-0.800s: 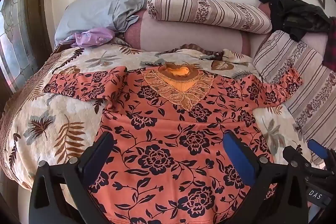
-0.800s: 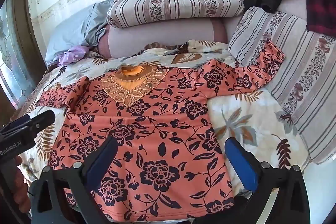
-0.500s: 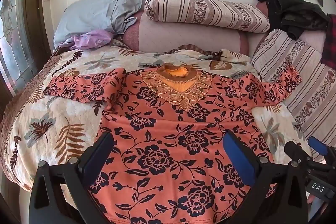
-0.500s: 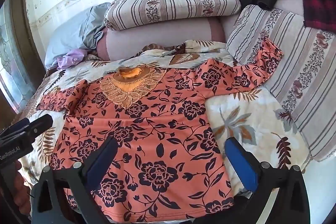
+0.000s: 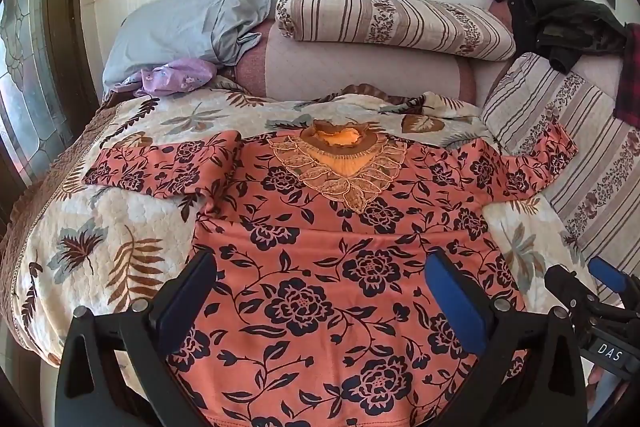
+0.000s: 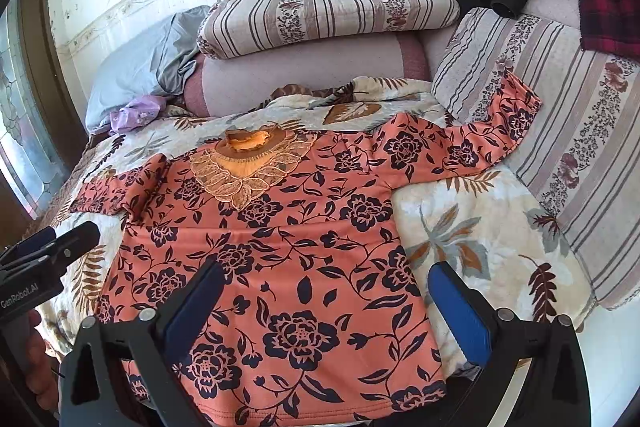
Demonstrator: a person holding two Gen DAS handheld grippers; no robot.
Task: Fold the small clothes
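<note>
An orange long-sleeved blouse (image 5: pixel 320 267) printed with dark navy roses and trailing leaves lies face up and spread flat on a quilted bedspread (image 5: pixel 100 227) with a leaf pattern. Its neckline (image 5: pixel 338 143) points toward the far wall and carries a brown band, a lighter orange inset and a lace bib of leaf shapes that ends in a point on the chest. The sleeve on the window side (image 5: pixel 160 167) lies out flat on the quilt; the other sleeve (image 6: pixel 492 131) climbs onto a striped cushion (image 6: pixel 560 107) leaning beside the bed. A shallow crease crosses the body below the chest (clearest in the right wrist view).

The left gripper (image 5: pixel 320 287) hangs over the lower body of the blouse with its blue-padded jaws spread wide and nothing between them. The right gripper (image 6: pixel 324 291) hovers over the hem side nearer the cushion, jaws likewise wide apart and empty.

Beyond the blouse sit a striped bolster (image 5: pixel 392 19), a grey-blue pillow (image 5: pixel 188 23), a lilac cloth (image 5: pixel 176 79) and a dark jacket (image 5: pixel 560 23).
</note>
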